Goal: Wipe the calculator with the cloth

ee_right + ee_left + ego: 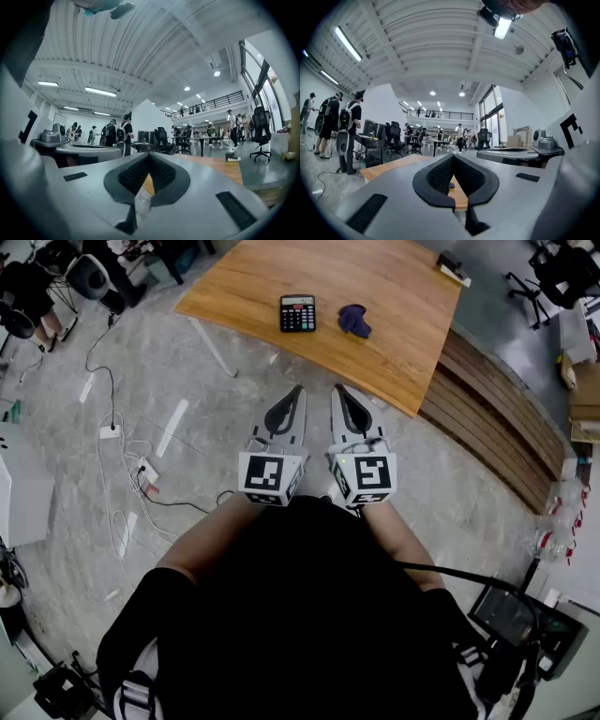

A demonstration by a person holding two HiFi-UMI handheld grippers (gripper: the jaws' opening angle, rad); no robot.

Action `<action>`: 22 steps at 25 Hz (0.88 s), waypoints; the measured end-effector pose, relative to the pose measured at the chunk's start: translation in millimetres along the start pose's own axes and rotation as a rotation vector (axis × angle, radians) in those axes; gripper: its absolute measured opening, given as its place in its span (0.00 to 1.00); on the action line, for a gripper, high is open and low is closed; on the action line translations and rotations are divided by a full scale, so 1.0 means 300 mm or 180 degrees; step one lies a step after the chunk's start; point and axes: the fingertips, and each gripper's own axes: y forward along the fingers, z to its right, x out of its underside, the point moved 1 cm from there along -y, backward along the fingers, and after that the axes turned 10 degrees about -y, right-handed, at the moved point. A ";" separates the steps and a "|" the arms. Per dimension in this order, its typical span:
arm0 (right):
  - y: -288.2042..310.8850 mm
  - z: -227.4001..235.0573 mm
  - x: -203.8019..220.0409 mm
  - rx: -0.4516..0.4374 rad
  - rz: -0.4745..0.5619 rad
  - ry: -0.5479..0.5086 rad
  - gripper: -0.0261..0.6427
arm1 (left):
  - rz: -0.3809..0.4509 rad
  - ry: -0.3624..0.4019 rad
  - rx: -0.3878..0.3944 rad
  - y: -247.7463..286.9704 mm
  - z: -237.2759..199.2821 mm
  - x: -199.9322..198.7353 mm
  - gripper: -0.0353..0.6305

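Grippers (pixel 298 390) (pixel 338 390) before wooden table (pixel 394 324), concrete floor (pixel 187 512)

On the table (pixel 394 343), the calculator (pixel 297 313) lies just left of the cloth (pixel 354 321) (apart).

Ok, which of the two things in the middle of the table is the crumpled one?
The dark blue cloth, right of the calculator, which is flat, black and rectangular.

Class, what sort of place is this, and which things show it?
Probably an open-plan workspace or lab: office chairs, a wooden table, loose cables on the concrete floor, a balcony railing.
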 end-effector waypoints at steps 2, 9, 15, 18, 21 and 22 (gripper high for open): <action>0.007 -0.001 0.002 0.0009 -0.0005 0.0013 0.06 | -0.0011 -0.0006 0.0005 0.004 -0.006 0.000 0.06; 0.028 0.023 0.021 0.0015 -0.0008 0.0005 0.06 | -0.0066 0.0039 0.0011 0.038 -0.014 0.018 0.06; 0.018 0.064 0.041 -0.0049 0.0004 -0.0006 0.06 | -0.0033 0.0077 -0.0038 0.075 0.026 0.020 0.06; 0.006 0.107 0.043 -0.0053 0.0039 0.0028 0.06 | -0.0006 0.0069 -0.0122 0.092 0.051 0.022 0.06; -0.009 0.151 0.040 -0.0039 0.0119 0.0125 0.06 | 0.0008 0.0021 -0.0217 0.102 0.073 0.033 0.06; -0.012 0.161 0.043 -0.0043 0.0129 0.0125 0.06 | 0.0010 0.0009 -0.0240 0.103 0.080 0.039 0.06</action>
